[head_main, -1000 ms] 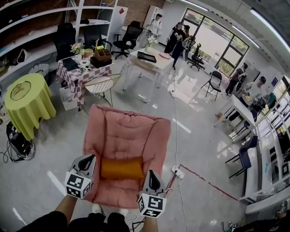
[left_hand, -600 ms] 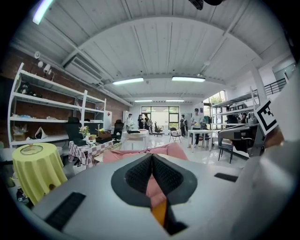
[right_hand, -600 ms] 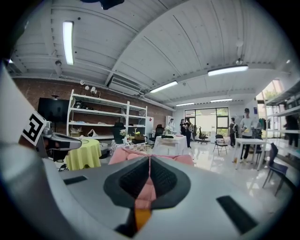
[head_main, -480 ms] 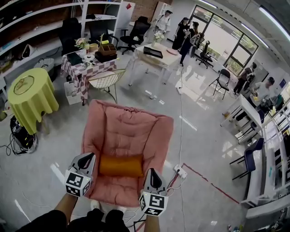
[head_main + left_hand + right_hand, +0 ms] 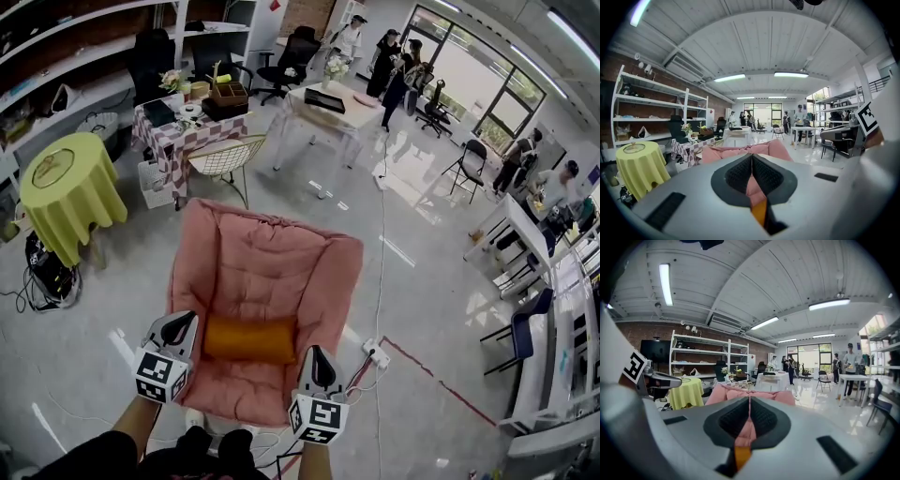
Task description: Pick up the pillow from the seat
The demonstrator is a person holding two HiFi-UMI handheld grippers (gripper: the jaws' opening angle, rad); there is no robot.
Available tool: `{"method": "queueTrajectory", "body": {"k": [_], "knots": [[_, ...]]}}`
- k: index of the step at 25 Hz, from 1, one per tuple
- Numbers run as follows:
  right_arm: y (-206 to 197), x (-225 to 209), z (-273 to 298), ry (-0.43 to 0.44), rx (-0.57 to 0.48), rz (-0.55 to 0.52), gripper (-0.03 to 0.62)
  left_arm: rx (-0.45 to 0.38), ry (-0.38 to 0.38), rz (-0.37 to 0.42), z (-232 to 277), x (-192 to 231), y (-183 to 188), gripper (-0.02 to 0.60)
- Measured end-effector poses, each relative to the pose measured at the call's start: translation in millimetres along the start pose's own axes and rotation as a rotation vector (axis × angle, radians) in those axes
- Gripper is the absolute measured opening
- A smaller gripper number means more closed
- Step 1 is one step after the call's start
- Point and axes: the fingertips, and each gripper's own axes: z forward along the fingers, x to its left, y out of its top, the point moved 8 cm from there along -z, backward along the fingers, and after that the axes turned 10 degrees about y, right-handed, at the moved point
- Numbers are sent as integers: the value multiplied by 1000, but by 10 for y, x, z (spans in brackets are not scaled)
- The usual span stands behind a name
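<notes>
An orange pillow (image 5: pixel 250 339) lies across the seat of a pink padded armchair (image 5: pixel 262 272) in the head view. My left gripper (image 5: pixel 181 324) hovers just off the pillow's left end, jaws shut and empty. Off the pillow's right end, my right gripper (image 5: pixel 318 358) is likewise shut with nothing in it. In the left gripper view a sliver of the orange pillow (image 5: pixel 759 212) and pink chair (image 5: pixel 754 151) shows past the closed jaws of the left gripper (image 5: pixel 751 161). The right gripper view shows the same: pillow (image 5: pixel 742 456), chair (image 5: pixel 740 394), right gripper (image 5: pixel 749 404) shut.
A yellow-draped round table (image 5: pixel 70 192) stands at the left, cables and a bag beside it. Behind the chair are a wire chair (image 5: pixel 223 161), a checkered table (image 5: pixel 178 127) and a white table (image 5: pixel 330 111). A power strip (image 5: pixel 377 353) lies on the floor at the right. People stand far back.
Both grippers have shifted slightly forward and down toward the pillow's ends, staying shut. The head view has crept forward, so the chair sits a little lower in frame.
</notes>
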Motion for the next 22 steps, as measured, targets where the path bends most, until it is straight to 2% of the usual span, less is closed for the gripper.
{"method": "queueTrajectory", "body": {"k": [10, 22], "knots": [[-20, -126, 135, 19, 9, 7, 20, 14, 1, -7, 141, -44, 0, 9], [-306, -205, 364, 37, 74, 30, 20, 66, 20, -10, 323, -59, -276, 9]]}}
